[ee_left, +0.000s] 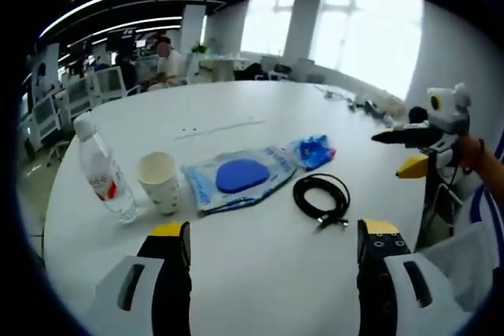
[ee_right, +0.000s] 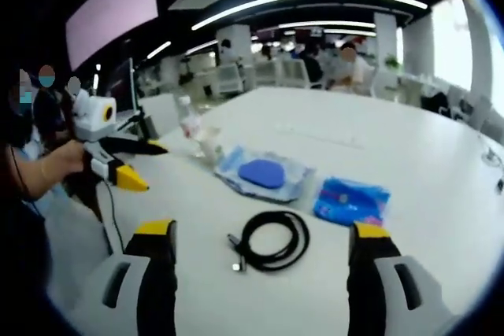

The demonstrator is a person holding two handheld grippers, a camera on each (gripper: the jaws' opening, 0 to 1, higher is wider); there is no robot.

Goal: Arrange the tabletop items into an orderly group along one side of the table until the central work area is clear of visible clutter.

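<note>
Clutter — bottle (ee_left: 102, 175), cup (ee_left: 160, 181), pouch (ee_left: 240, 176), packet (ee_left: 313, 149), cable (ee_left: 321, 197) — is left mid-table while both grippers (ee_left: 272, 253) (ee_right: 260, 253) are held wide and empty; the bottle could be toppled if nudged carelessly.

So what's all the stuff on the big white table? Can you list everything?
Water bottle: one, clear with a red label, far left of the row.
Paper cup: one, off-white, beside the bottle.
Clear pouch: one, holding a blue oval, middle of the row.
Blue packet: one, bright blue, beside the pouch.
Cable: one, black, coiled, nearest the grippers.
Table: one, white, round.
People: some, seated at desks far behind.
Left gripper: black and yellow jaws, open.
Right gripper: same colours, open.
</note>
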